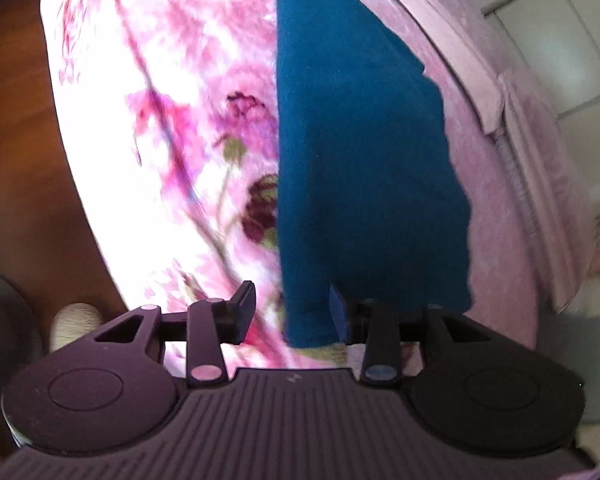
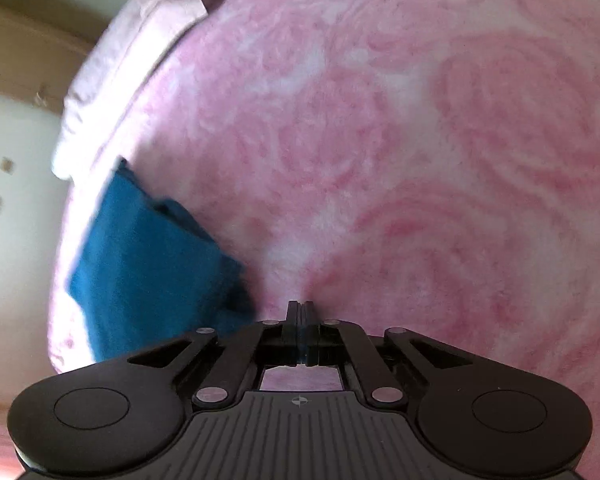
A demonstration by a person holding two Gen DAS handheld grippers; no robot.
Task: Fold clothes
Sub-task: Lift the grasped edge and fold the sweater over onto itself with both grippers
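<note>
The left gripper (image 1: 292, 312) has its two fingers spread apart, with nothing pinched between them. The near end of the blue garment (image 1: 360, 152) shows in the gap between them, its near left edge running down just inside the right finger (image 1: 338, 312), while the left finger (image 1: 244, 312) stands over the floral bedspread (image 1: 160, 120). Whether either finger touches the cloth cannot be told.

The blue garment lies as a long flat strip along the bed, running away from the left gripper. Its left edge is straight and its right edge is stepped. To its left is the white and pink flower print; to its right lies a pale pink blanket (image 1: 496, 216), reaching to the bed's right edge, where a folded pale sheet (image 1: 456, 40) lies. Brown floor (image 1: 16, 160) shows past the bed's left edge.

The right gripper (image 2: 300, 316) has its fingers pressed together, tips meeting above the pink rose-patterned blanket (image 2: 420, 140); whether any cloth is caught between them cannot be told. In this view the blue garment (image 2: 148, 272) sits to the left of the gripper, near the bed's left edge, apart from the closed fingertips. A pale sheet (image 2: 140, 24) lies at the bed's far left corner.
</note>
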